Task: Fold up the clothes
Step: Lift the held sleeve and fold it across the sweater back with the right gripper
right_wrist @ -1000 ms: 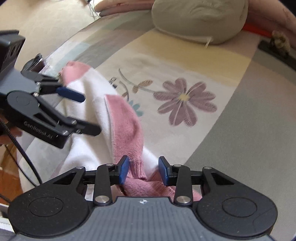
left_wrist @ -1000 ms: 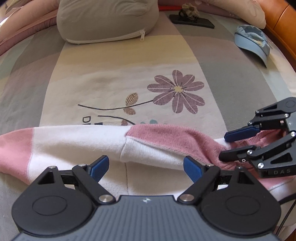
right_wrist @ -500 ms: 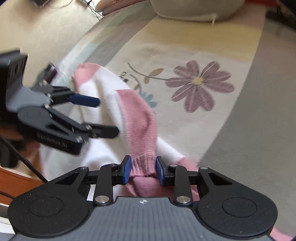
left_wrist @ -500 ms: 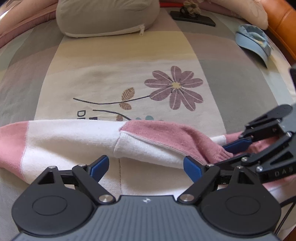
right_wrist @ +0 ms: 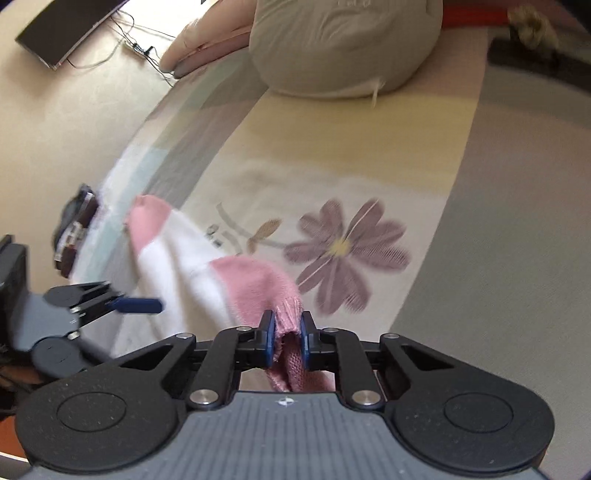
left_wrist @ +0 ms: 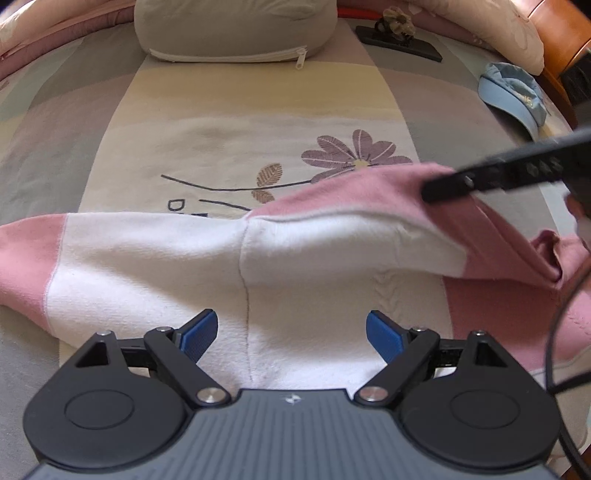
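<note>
Left gripper [left_wrist: 291, 328], jaws spread wide, hovering low over the white body of a pink-and-white sweater [left_wrist: 147, 266] spread on the bed cover [left_wrist: 258, 107]. One pink-cuffed sleeve [left_wrist: 369, 221] is lifted clear of the body and drawn across it by the right gripper [left_wrist: 498, 177] (only one dark finger visible, blurred, entering from the right edge). The sweater partly covers a printed purple flower [left_wrist: 354, 155]. At the far end: a grey zipped cushion [left_wrist: 236, 29], a dark flat object [left_wrist: 399, 42] and a light-blue cap [left_wrist: 513, 92].
</note>
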Demonstrator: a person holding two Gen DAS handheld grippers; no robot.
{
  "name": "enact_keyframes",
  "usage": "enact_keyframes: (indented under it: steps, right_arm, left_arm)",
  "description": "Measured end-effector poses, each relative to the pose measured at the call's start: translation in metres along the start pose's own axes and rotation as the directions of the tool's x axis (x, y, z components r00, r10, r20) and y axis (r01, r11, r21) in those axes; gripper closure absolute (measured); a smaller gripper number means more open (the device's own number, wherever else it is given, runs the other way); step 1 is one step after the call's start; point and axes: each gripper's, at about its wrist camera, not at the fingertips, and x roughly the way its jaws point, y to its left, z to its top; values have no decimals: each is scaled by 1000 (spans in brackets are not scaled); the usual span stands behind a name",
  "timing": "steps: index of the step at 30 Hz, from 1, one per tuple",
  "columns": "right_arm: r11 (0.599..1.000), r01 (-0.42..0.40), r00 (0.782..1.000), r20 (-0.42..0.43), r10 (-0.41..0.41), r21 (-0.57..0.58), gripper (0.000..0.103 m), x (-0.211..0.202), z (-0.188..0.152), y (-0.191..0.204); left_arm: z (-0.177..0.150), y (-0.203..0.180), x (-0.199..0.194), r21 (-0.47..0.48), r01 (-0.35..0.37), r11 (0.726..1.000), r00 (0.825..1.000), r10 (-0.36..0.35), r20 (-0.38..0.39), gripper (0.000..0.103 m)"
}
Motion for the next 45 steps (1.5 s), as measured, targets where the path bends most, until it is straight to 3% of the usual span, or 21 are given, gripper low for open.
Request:
enact_keyframes:
  steps: [3, 6, 9, 12, 14, 19, 23, 26, 28, 30, 33, 36, 38, 41, 45]
  right_arm:
    - [999, 28, 999, 29, -28, -21, 86, 6, 14, -4]
    - [1000, -12, 1000, -6, 12, -17, 84, 18, 23, -12]
    - [998, -64, 996, -67, 66, 24, 78, 31, 25, -30]
    - [990, -117, 986, -113, 125, 72, 60, 37, 26, -55]
    - [982, -158, 976, -136, 172, 108, 60, 40, 27, -71]
    - [942, -281, 929, -194, 315, 186, 60, 60, 41, -91]
    - [908, -363, 875, -258, 410, 209, 60, 90, 61, -84]
    - [888, -399, 838, -303, 454, 228, 60, 104, 66, -79]
    - [891, -407, 829, -328, 454, 204, 61, 99, 63, -81]
    - [896, -392, 836, -326, 442, 212, 64, 93, 56, -86]
    - [903, -359, 854, -309, 420, 235, 86, 86, 44, -91]
    - [924, -321, 877, -302, 373, 207, 87, 79, 42, -89]
    - [945, -291, 897, -303, 323, 148, 87, 75, 48, -82]
    - [969, -241, 922, -299, 247, 58, 87, 68, 58, -71]
    - [982, -177, 946, -287, 153, -60, 87, 60, 70, -55]
  left_arm:
    - [2, -1, 3, 12, 3, 1000, 1000, -3, 4, 16]
    - [4, 1, 9, 12, 9, 1000, 1000, -9, -5, 16]
    - [5, 4, 17, 9, 22, 1000, 999, -21, -27, 16]
    - [3, 6, 23, 15, 31, 999, 999, -30, -39, 16]
    - [3, 7, 25, 19, 41, 999, 998, -40, -40, 16]
    - [6, 9, 32, 24, 53, 998, 997, -51, -52, 16]
    - [11, 10, 37, 23, 55, 998, 997, -54, -59, 15]
    - [11, 10, 38, 41, 60, 997, 996, -57, -65, 15]
    - [10, 11, 37, 61, 71, 996, 996, -67, -66, 15]
    - [8, 11, 36, 69, 79, 995, 995, -74, -62, 14]
    - [6, 11, 37, 63, 80, 995, 996, -77, -53, 11]
    - [7, 9, 34, 64, 91, 994, 995, -88, -51, 13]
    - [12, 9, 32, 88, 153, 984, 988, -150, -40, 13]
    - [17, 5, 21, 182, 224, 958, 974, -225, -17, 13]
    - [27, -3, 11, 299, 229, 926, 969, -247, 22, 13]
